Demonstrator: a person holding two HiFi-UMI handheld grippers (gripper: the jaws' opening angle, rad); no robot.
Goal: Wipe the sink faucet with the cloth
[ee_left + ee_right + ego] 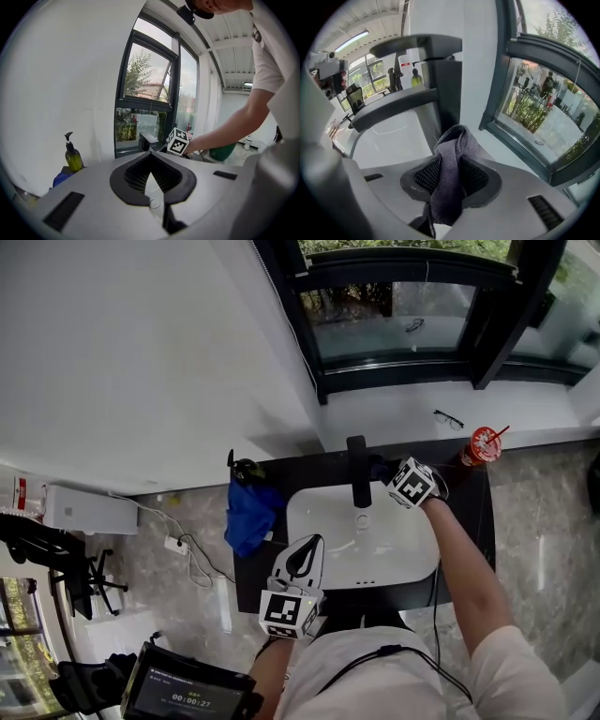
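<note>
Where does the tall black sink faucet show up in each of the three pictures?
Head view: black faucet centre, at white sink's far edge.
Left gripper view: faucet small, mid-frame, under the dark-framed window.
Right gripper view: faucet large, just above grey cloth.
Shared landmark: dark-framed window.

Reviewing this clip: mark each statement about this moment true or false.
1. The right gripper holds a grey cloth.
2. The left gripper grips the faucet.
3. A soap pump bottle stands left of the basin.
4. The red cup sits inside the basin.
1. True. The right gripper is shut on the grey cloth.
2. False. The left gripper holds nothing and is at the basin's near edge, away from the faucet.
3. True. The soap pump bottle is there.
4. False. The red cup stands on the counter, right of the basin.
</note>
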